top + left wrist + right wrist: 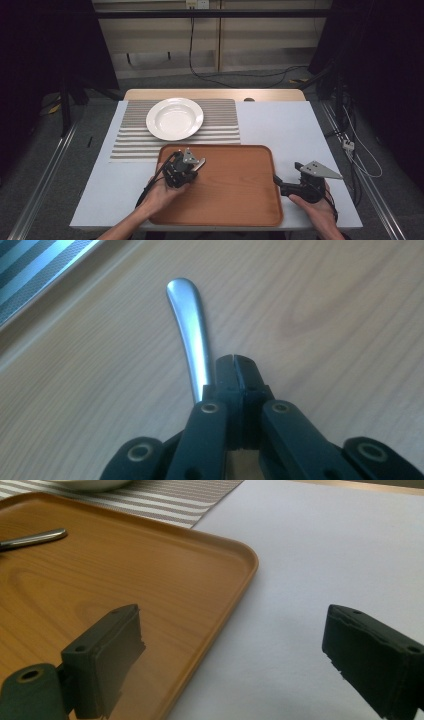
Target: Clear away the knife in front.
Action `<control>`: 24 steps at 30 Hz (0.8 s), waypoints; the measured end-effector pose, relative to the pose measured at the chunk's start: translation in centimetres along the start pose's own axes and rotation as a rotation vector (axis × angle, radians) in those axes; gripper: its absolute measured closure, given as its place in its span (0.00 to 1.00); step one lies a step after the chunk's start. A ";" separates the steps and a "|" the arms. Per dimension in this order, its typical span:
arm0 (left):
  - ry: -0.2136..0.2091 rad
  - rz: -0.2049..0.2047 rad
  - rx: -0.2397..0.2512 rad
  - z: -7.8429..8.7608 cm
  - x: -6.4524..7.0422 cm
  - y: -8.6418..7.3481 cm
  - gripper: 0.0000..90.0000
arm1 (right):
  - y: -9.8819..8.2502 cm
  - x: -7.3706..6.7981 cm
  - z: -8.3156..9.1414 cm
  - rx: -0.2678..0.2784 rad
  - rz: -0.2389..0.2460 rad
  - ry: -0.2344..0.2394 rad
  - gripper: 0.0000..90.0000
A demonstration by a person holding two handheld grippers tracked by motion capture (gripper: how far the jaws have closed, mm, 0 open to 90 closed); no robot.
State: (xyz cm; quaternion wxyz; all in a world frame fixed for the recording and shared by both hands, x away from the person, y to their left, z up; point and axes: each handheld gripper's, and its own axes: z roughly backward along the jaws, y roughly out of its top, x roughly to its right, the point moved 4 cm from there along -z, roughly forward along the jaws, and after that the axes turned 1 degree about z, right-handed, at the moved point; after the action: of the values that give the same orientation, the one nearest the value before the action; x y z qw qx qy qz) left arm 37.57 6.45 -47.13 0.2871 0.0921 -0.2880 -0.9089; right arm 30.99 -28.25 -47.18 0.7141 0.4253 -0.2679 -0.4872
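- two grippers, one in each hand, both at the near half of the table point(300, 125).
- left gripper point(196, 165): held over the left part of the wooden tray point(240, 200), pointing away from the person and slightly right; forearm comes in from the bottom edge, hand point(162, 192) wrapped round the body.
- left gripper jaws: pressed together tip to tip in the left gripper view; the metal handle point(189, 335) runs out from under them along their left side, lying on the tray. whether the pads pinch it or merely sit against it cannot be told.
- right gripper point(276, 181): held at the tray's right rim, pointing left toward the tray; jaws stand wide apart, nothing between them, one over the tray edge and one over the white table.
- one metal handle: utensil type unknown, its working end hidden beneath the left gripper; tip also seen at the left edge of the right gripper view.
- one tray, near corners partly covered by the hands.
- one white plate point(174, 118), on one striped mat point(220, 131) behind the tray; cut off at the top of the right gripper view.
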 end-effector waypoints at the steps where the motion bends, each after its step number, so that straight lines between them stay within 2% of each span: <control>1: -0.001 0.005 -0.002 0.1 -0.2 -0.1 1.00 | 0.0 0.0 0.0 -0.001 0.001 0.000 0.10; 7: 0.001 0.046 0.002 0.8 -1.3 -1.1 1.00 | 0.1 -0.1 0.0 0.001 0.004 0.001 0.10; 8: 0.002 0.037 -0.007 0.9 -1.5 -1.3 1.00 | 0.1 -0.1 0.0 0.001 0.003 0.000 0.10; 16: 0.023 0.077 -0.009 1.6 -2.3 -2.3 1.00 | 0.1 -0.1 -0.1 0.000 0.009 0.000 0.10; 24: 0.049 0.090 -0.023 2.1 -2.9 -2.8 1.00 | 0.2 -0.2 -0.1 0.001 0.011 0.003 0.10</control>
State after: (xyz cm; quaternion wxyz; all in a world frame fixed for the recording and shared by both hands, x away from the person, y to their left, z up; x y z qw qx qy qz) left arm 37.94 11.03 -47.01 0.3358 0.0978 -0.2742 -0.8958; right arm 31.07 -28.03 -47.06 0.7169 0.4249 -0.2696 -0.4826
